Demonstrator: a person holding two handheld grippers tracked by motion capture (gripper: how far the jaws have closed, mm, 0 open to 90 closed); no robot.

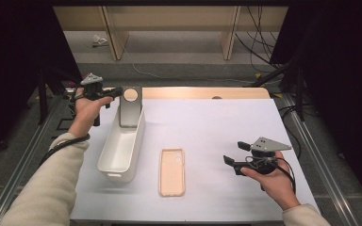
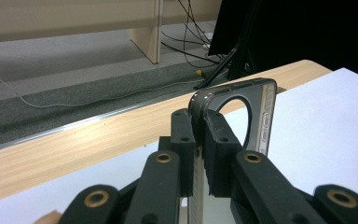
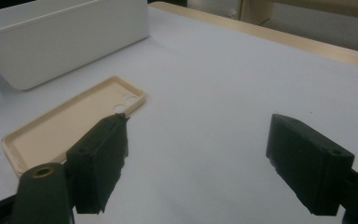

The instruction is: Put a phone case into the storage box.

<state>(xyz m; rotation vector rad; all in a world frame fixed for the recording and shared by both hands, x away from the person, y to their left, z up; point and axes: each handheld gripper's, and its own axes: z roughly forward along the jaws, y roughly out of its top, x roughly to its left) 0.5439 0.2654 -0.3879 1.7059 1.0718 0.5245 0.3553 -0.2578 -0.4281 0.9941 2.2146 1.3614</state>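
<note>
In the high view we saw the left gripper point(image 1: 116, 91) at the far left of the bench point(image 1: 217, 136), clamped on the top edge of a grey phone point(image 1: 130, 108). The phone stood almost upright, its long axis running up and down, its lower end inside the far end of a white bin point(image 1: 121, 149). A round opening sat near the phone's top. The bin was a long, smooth, plastic-looking tub, its length running from near to far. Just to its right a beige phone case point(image 1: 172, 172) lay flat, open side up, parallel to the bin, with its camera cutout at the far end. The right gripper point(image 1: 234, 153) hovered right of the case, well apart from it, its jaws apart and empty.

In the left gripper view we saw the black ribbed pads point(image 2: 218, 154) closed tight on the phone point(image 2: 265, 116) at its upper corner; the phone's edge was glossy with rounded corners and side buttons. Beyond it ran the pale wooden bench edge point(image 2: 74, 149) and a grey carpeted floor point(image 2: 74, 88) with cables.

In the right gripper view we saw the jaws standing wide over the white bench cover point(image 3: 205, 93). The case point(image 3: 70, 126) lay behind the left jaw, shallow and matte with a raised rim, and the bin point(image 3: 65, 42) stood beyond it.
</note>
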